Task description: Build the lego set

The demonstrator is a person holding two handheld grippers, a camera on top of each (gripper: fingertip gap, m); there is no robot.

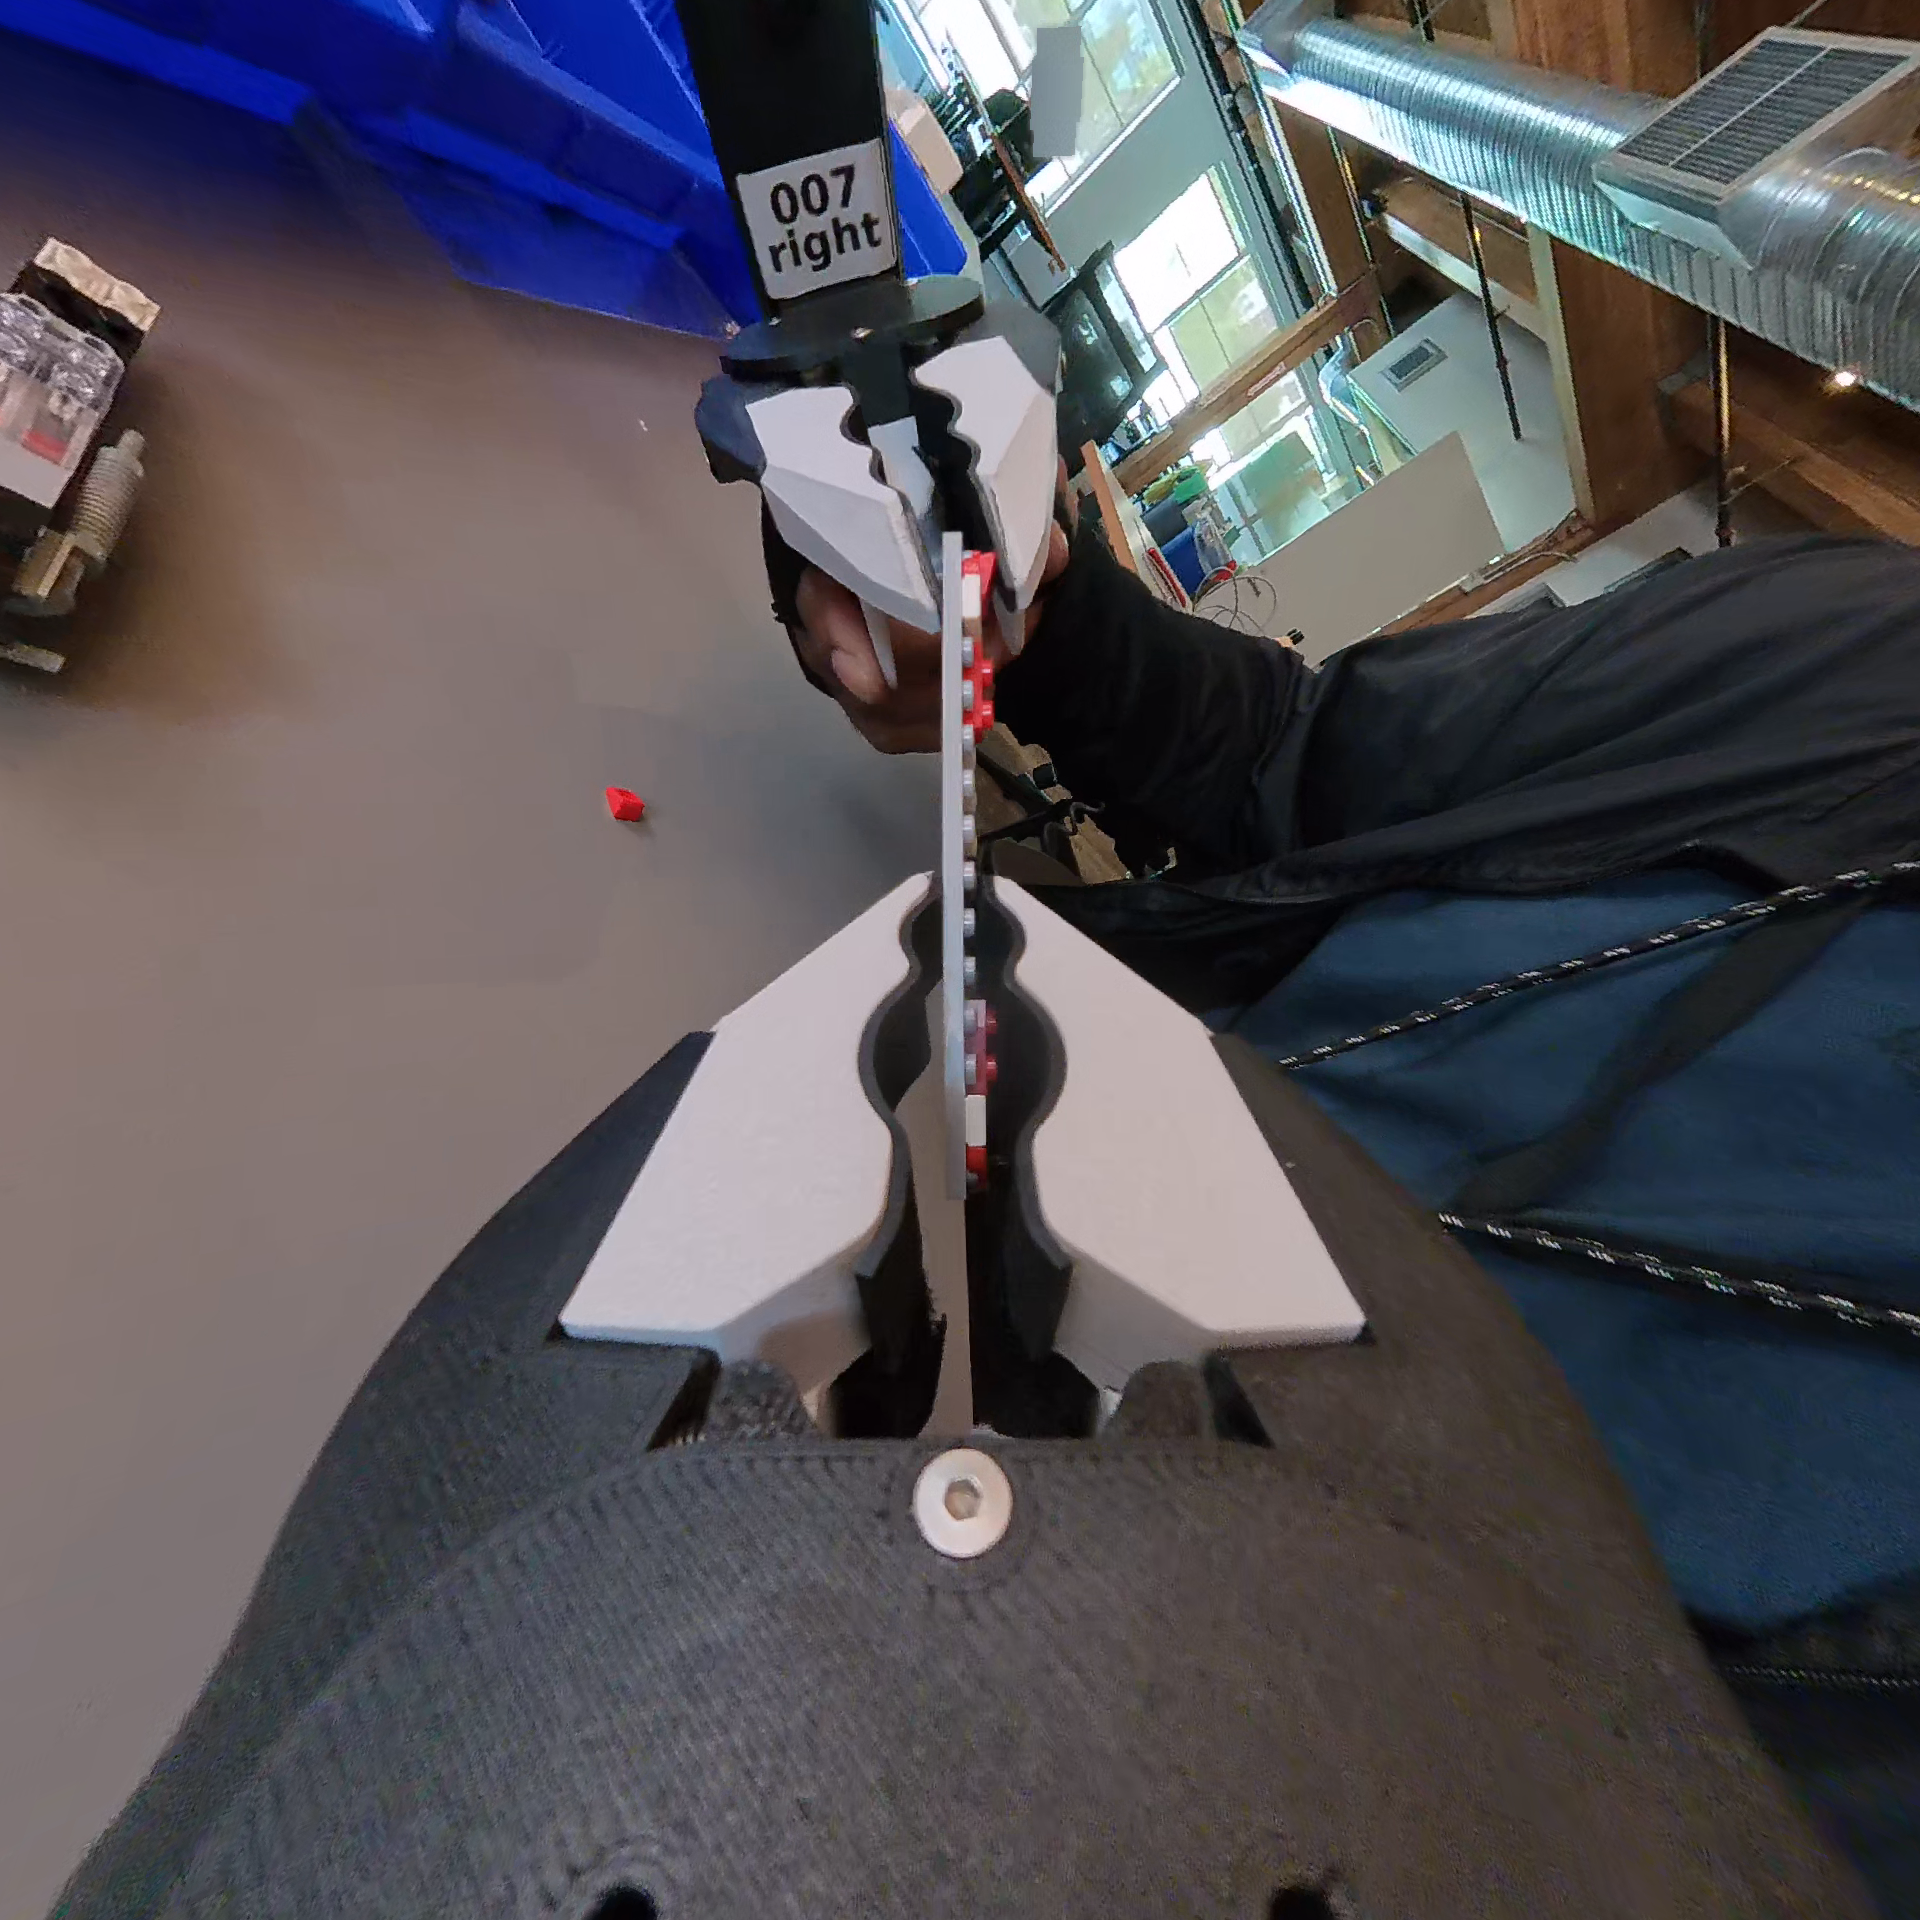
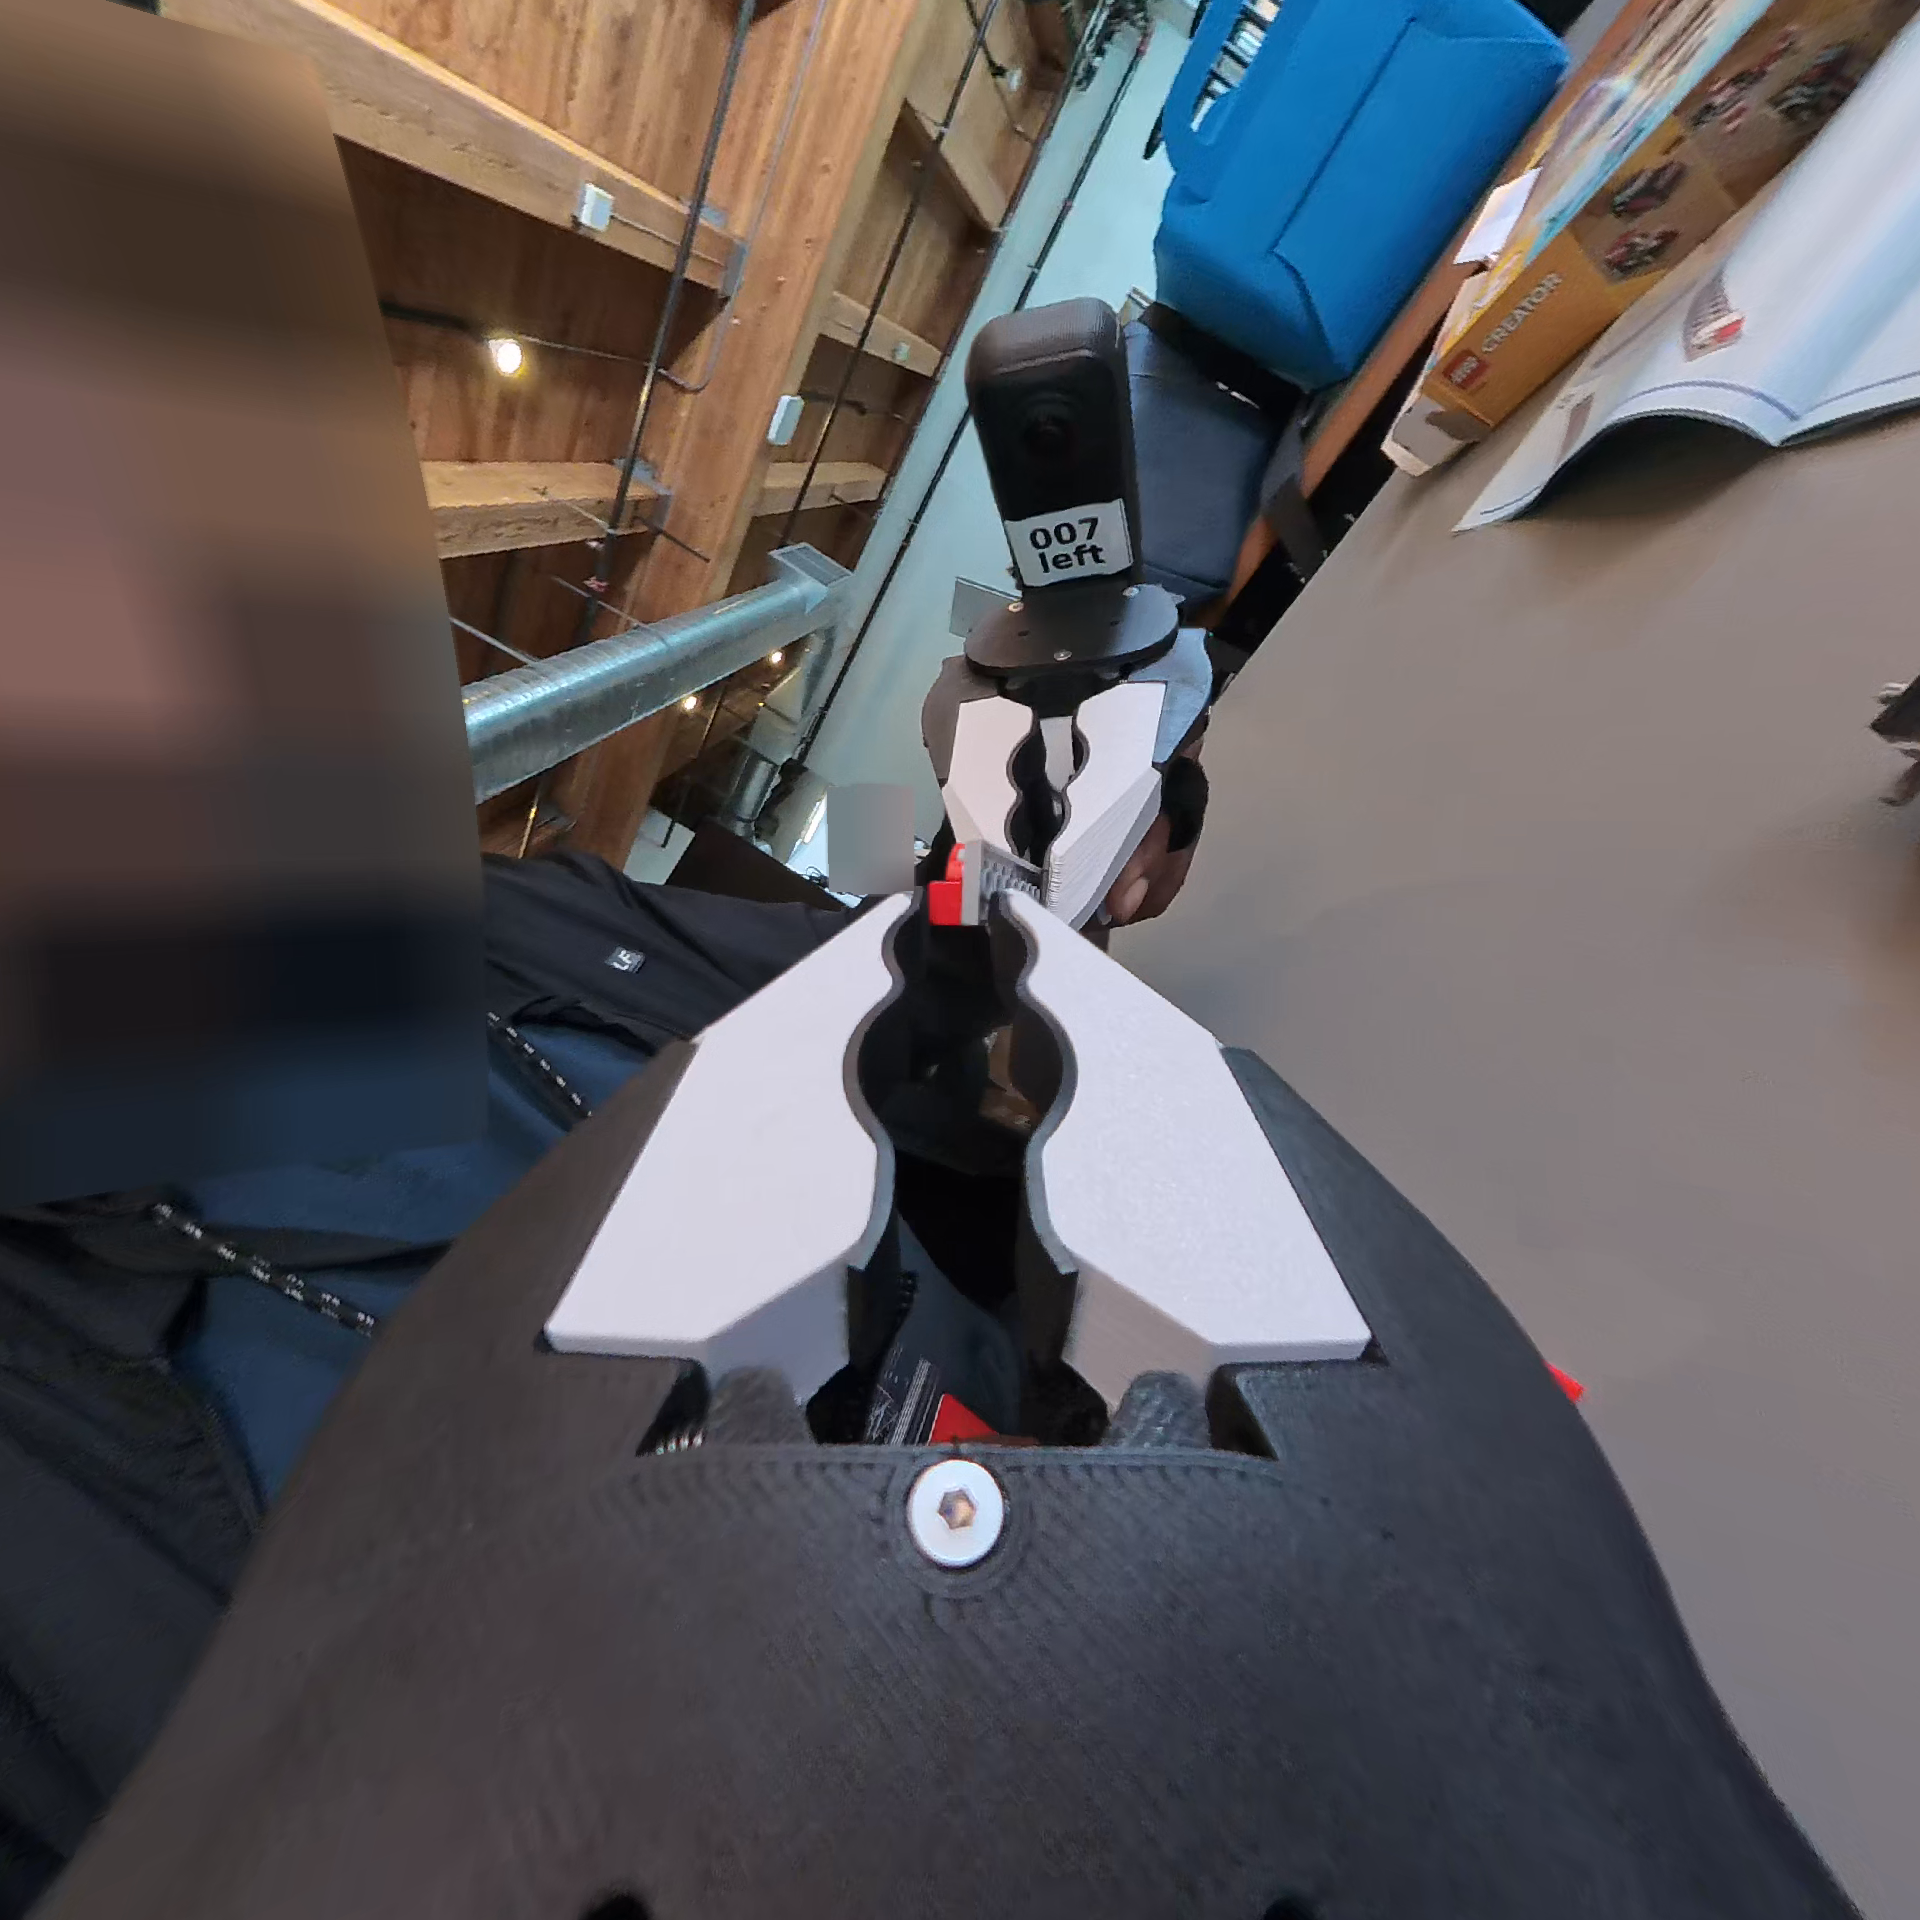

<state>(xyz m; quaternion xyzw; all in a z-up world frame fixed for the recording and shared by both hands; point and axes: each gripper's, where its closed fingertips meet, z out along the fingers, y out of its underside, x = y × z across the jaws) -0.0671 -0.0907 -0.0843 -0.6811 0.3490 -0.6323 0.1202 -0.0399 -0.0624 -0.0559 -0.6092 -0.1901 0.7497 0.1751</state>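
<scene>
A long grey Lego plate point(image 1: 954, 790) is held in the air edge-on between both grippers, above the grey table point(image 1: 312, 987). Red and white small bricks point(image 1: 979, 1049) sit on its studded side. My left gripper point(image 1: 966, 894) is shut on the near end of the plate. My right gripper point(image 1: 979, 608) is shut on the far end, over a red brick point(image 1: 978, 569). In the right wrist view my right gripper point(image 2: 954, 909) pinches the red brick point(image 2: 945, 902) and plate end point(image 2: 1006, 878), with the left gripper point(image 2: 1023, 868) just beyond.
A loose red piece point(image 1: 624, 803) lies on the table. A part-built Lego model point(image 1: 62, 416) stands at the left and blue bins point(image 1: 468, 135) at the back. A Lego box point(image 2: 1558, 260) and an open instruction booklet point(image 2: 1766, 343) lie far right. A person's dark jacket point(image 1: 1455, 748) is close. There is about 5 cm between the tips of the two grippers. The part-built Lego model point(image 1: 62, 416) is about 15 cm from both grippers' fingertips.
</scene>
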